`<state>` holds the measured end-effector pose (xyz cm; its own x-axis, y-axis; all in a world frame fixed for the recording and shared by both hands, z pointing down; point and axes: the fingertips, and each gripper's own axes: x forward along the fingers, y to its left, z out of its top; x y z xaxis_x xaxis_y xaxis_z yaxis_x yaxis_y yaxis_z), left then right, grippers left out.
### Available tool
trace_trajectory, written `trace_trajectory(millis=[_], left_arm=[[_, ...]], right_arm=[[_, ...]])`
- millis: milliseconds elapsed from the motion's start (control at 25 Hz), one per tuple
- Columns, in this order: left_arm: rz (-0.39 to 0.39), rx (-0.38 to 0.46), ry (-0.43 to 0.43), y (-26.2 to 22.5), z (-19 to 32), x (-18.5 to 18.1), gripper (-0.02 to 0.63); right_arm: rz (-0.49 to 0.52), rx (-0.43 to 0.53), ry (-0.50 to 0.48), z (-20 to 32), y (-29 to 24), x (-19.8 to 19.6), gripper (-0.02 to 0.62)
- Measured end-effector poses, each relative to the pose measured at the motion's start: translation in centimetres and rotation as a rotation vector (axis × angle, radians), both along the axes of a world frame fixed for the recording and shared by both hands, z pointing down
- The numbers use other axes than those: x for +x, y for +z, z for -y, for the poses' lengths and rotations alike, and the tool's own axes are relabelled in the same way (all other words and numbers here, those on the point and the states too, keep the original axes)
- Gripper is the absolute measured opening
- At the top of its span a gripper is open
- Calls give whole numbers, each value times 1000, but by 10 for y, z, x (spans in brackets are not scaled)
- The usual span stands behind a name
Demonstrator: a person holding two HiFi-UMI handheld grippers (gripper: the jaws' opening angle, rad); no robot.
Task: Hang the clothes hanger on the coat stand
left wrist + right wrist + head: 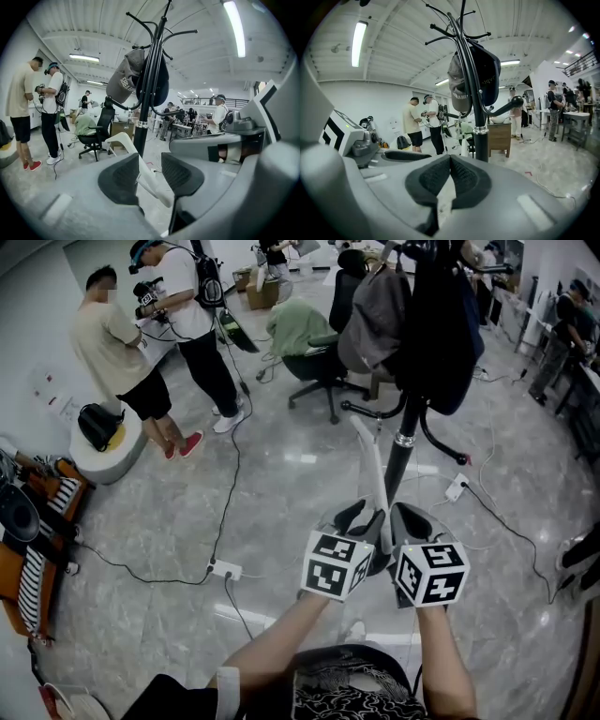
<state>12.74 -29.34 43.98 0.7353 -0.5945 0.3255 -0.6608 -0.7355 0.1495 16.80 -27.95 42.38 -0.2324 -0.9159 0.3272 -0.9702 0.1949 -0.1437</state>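
Note:
A white clothes hanger [375, 465] rises from both grippers towards the black coat stand [403, 442], just in front of its pole. My right gripper [411, 517] is shut on the hanger; in the right gripper view a white strip [446, 192] shows pinched between the pads. My left gripper [362, 516] is beside it. In the left gripper view the hanger's arm [136, 154] slants through the gap of the left gripper [150, 161], with floor visible either side. A grey cap [124, 79] and dark garments [441, 334] hang on the coat stand [145, 93].
Two people [117, 352] stand at the far left beside a round white stool with a black bag [103, 432]. An office chair with a green garment [309, 343] is behind the stand. A power strip [225, 569] and cables lie on the floor.

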Motion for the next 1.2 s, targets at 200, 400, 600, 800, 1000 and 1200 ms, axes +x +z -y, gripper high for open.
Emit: trace_trajectory(millis=[200,400,600,800,1000,1200], left_arm=[[-21,25,14,-11,-14,-3,127],[-34,47,19,-24,-23,-7,69],[-36,64,20,-27,-34,-8,35],[-41,65,18,-30,-38,-12,6],[-37,71,12,-33,-40,-18,6],[-33,70,7,-31,-39,-24,6]], right_arm=[[-6,16,-9,-13,-4,-8,0],[-24,32,-20,-23,-13,-15,0],[-51,52,-53,-35,-15,-22,0],[-60,56,-52,-39,-17,-26,0],[-61,64,-53,-41,-22,-31,0],[-60,68,-59,-40,-21,-37,0]])
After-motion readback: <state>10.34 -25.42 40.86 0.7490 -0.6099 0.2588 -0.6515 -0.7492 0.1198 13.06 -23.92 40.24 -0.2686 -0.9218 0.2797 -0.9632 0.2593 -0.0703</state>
